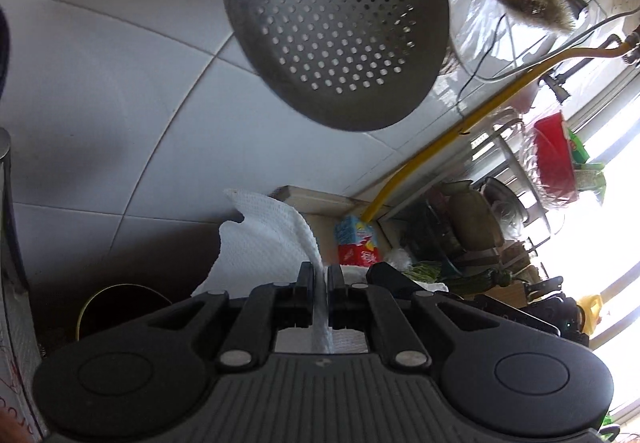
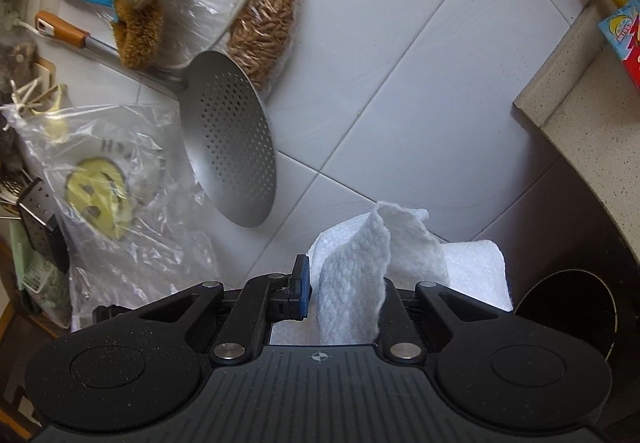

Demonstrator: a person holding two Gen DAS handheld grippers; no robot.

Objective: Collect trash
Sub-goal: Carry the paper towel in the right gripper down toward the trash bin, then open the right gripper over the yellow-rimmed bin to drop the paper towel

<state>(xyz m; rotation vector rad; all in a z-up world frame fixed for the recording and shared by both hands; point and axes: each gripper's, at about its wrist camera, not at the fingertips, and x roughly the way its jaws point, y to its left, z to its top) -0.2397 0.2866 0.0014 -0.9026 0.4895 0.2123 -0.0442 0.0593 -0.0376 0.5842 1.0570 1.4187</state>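
My left gripper point(image 1: 320, 279) is shut on a white paper towel point(image 1: 272, 243) that sticks up between its fingers in front of the white tiled wall. My right gripper point(image 2: 344, 279) is shut on another crumpled white paper towel point(image 2: 368, 267), which hides its right finger. A dark round bin with a yellow-green rim shows low on the left in the left wrist view point(image 1: 120, 311) and low on the right in the right wrist view point(image 2: 568, 311), below the towels.
A perforated metal skimmer point(image 1: 336, 23) hangs on the wall point(image 2: 400, 63), also in the right wrist view point(image 2: 232, 147). Brushes point(image 2: 140, 3), plastic bags point(image 2: 104, 179) and a bag of dried food point(image 2: 268, 19) hang nearby. A stone counter edge point(image 2: 580, 115) with a colourful box point(image 1: 356, 239) and a yellow hose point(image 1: 460, 135) lies to the side.
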